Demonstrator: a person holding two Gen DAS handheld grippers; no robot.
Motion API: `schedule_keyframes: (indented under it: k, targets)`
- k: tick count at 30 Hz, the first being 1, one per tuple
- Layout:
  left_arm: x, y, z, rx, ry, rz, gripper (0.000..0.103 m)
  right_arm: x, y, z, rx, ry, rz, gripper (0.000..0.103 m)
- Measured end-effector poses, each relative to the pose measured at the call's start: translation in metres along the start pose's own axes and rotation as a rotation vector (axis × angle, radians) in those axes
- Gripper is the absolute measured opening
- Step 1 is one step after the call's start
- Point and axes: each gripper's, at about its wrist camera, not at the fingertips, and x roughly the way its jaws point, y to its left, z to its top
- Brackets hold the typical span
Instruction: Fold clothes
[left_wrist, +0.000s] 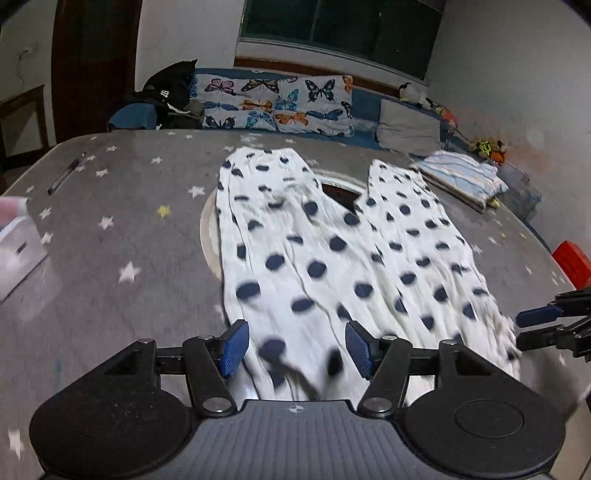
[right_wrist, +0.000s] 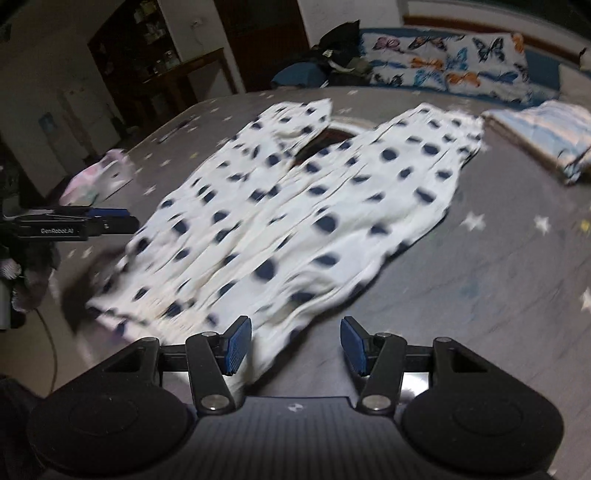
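we are seeing the dotted trousers (left_wrist: 332, 258) lying spread flat on the grey table (left_wrist: 110, 258). our left gripper (left_wrist: 296, 349) and right gripper (right_wrist: 295, 345) are both released, holding nothing. the thin cloth is risking to bunch if we are pinching only one layer.

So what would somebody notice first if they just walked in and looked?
Probably the white polka-dot pants, spread flat across the middle of the grey star-patterned cover with both legs pointing away. Next, the left gripper and right gripper at the near edge of the pants, jaws wide open, holding nothing. Behind, a bright butterfly-print cushion lies along the wall under the window.
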Motion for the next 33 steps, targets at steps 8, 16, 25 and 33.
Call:
schedule_keyframes:
  k: [8,16,25,33]
  targets:
    - [-0.009,-0.004,-0.019,-0.033,0.049,-0.029,0.051,0.016,0.01,-0.02,0.028,0.034,0.075,0.032]
    - [-0.011,0.0,-0.025,-0.052,0.095,-0.076,0.004,0.007,0.018,-0.018,0.012,0.029,0.091,0.01]
    - [-0.013,0.008,-0.029,0.006,0.186,-0.095,0.004,-0.004,0.021,-0.021,-0.021,0.099,0.126,0.018]
    - [-0.026,0.024,-0.009,0.041,0.141,-0.087,0.009,-0.03,0.002,-0.002,-0.052,0.047,0.044,0.027]
